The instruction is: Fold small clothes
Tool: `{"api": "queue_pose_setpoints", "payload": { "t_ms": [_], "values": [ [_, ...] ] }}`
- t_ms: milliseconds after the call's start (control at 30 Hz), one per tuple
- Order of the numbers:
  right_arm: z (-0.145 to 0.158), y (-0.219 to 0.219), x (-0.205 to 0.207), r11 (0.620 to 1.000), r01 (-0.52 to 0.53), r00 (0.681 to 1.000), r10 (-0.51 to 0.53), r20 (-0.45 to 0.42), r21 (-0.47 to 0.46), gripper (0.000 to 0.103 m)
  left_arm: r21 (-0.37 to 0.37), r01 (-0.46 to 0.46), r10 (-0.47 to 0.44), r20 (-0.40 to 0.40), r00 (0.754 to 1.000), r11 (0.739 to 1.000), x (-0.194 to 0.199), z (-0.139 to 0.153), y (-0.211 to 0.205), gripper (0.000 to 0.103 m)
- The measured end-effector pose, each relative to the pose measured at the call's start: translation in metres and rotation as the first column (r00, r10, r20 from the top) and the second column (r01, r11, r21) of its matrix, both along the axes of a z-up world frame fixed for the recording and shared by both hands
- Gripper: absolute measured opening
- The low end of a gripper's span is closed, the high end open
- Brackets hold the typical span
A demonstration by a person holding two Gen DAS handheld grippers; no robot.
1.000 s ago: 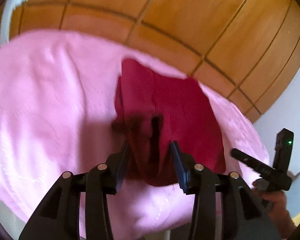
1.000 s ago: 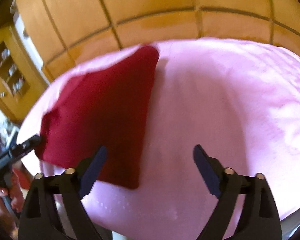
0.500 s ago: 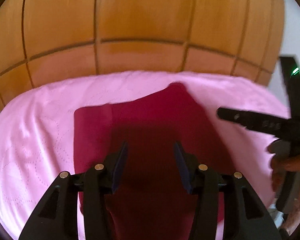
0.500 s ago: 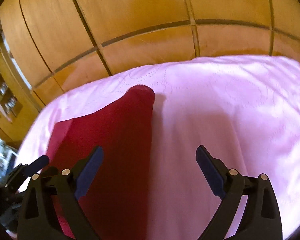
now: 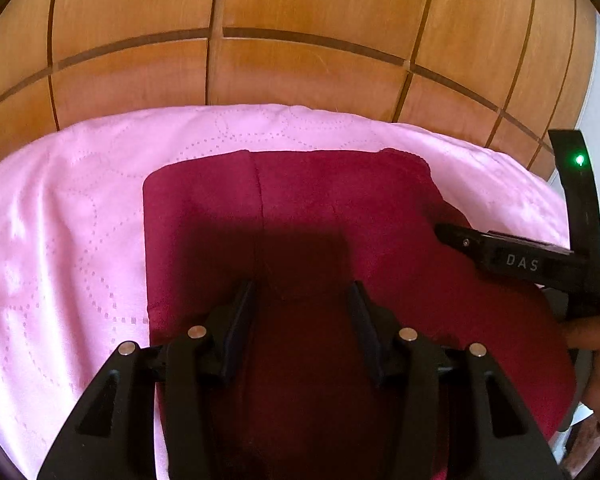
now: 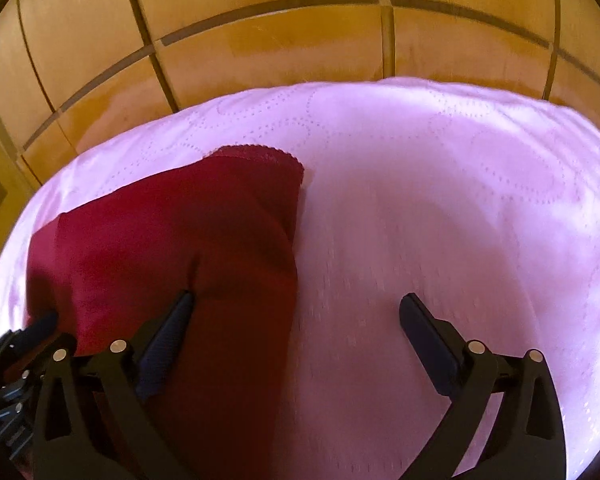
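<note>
The dark red garment (image 5: 300,208) is lying flat on the pink quilted cover (image 5: 72,216), directly under and ahead of the left claw (image 5: 302,300). That claw is standing partly open above the cloth with nothing between its pads. In the right wrist view the right claw (image 6: 296,312) is gaping wide, its jaws having just been opening further, and is gripping nothing; its left finger is hanging over the garment (image 6: 172,240) while the other is hanging over bare cover (image 6: 460,200).

A second ago the garment was showing bunched and creased between the left claw's fingers; now it is spreading out smooth, with a rounded near-left corner and a scalloped far edge. The right claw (image 5: 540,264) is now reaching in over the garment's right side, closer than before.

The garment is looking soft and matte, the cover satiny with dotted stitched loops. Wooden panelling (image 5: 300,40) with dark grooves is rising behind.
</note>
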State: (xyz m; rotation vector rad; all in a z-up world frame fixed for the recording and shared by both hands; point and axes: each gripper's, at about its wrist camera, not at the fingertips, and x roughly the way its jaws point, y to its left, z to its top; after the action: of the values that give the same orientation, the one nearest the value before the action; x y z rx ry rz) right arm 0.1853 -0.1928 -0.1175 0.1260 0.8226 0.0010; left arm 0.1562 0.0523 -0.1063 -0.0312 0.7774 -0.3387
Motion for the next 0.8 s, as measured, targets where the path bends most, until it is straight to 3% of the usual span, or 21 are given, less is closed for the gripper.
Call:
{"api": "queue_pose_setpoints", "payload": {
  "t_ms": [133,200,300,467,633,800],
  "values": [
    [0.003,-0.010,-0.006,0.998,-0.011,1.000,0.011,0.016,0.057,0.099,0.007,-0.002,0.002,0.012,1.000,1.000,-0.004,0.003,-0.002,0.049],
    [0.012,-0.011,-0.014,0.997,-0.014,1.000,0.012,0.025,0.072,0.099,0.020,-0.001,0.001,0.010,1.000,1.000,-0.011,0.011,-0.003,0.056],
    [0.031,-0.004,-0.035,1.000,-0.030,0.997,0.030,0.074,0.001,0.099,0.010,-0.014,0.014,0.011,1.000,1.000,-0.024,0.020,0.001,0.067],
    [0.048,0.008,-0.076,0.993,-0.095,0.989,0.102,0.111,-0.064,0.099,0.010,-0.060,0.060,-0.002,0.998,0.998,-0.043,0.029,0.007,0.067],
    [0.036,0.008,-0.095,0.996,-0.086,0.993,0.088,0.083,-0.026,0.099,0.012,-0.101,0.101,-0.031,0.994,0.995,-0.050,0.028,0.011,0.067],
    [0.016,0.007,-0.095,0.997,-0.081,0.995,0.081,0.050,-0.001,0.099,0.090,-0.089,0.092,-0.021,0.996,0.992,-0.052,0.018,0.004,0.067]
  ]
}}
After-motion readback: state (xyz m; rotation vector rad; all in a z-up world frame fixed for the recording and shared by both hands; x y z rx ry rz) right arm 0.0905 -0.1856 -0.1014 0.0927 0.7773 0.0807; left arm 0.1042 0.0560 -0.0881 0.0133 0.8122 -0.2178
